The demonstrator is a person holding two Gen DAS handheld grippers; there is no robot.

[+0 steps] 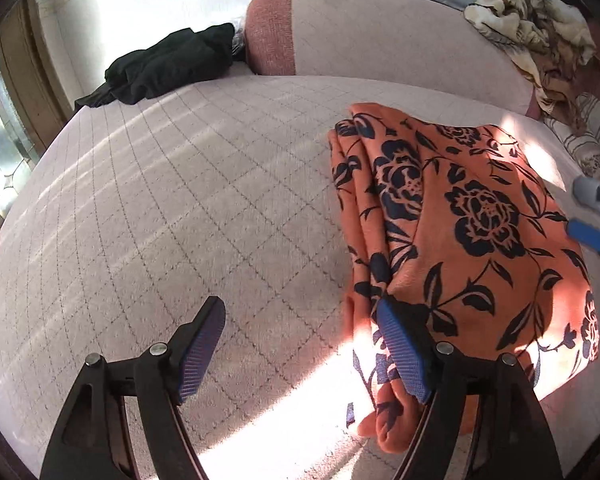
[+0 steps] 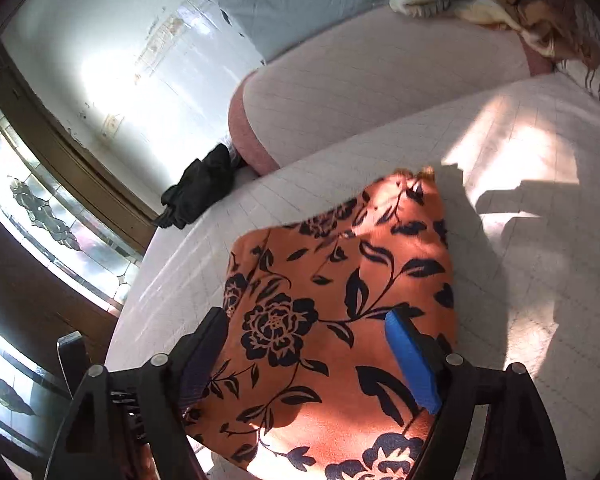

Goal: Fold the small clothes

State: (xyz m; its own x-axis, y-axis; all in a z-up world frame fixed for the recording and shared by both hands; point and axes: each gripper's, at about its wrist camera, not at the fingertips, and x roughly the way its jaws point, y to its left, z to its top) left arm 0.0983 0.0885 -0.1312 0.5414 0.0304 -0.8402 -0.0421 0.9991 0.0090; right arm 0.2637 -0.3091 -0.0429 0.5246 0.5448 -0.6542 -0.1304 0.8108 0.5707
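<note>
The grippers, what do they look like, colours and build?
Both the left gripper and right gripper have black plastic linkage arms with cut-outs, round silver pivot pins, and ribbed blue pads on the fingers. No cables, markings or sleeves show.

- Left gripper (image 1: 300, 350): two black plastic fingers, each with a triangular cut-out low down and round silver screw heads at the joints.
- Ribbed blue pads (image 1: 402, 354) line the inner faces.
- Right gripper (image 2: 310, 360): same black build, silver screws, bright blue pad (image 2: 414, 364) on one finger, the other shadowed; a coiled black spring beside its left linkage.
</note>
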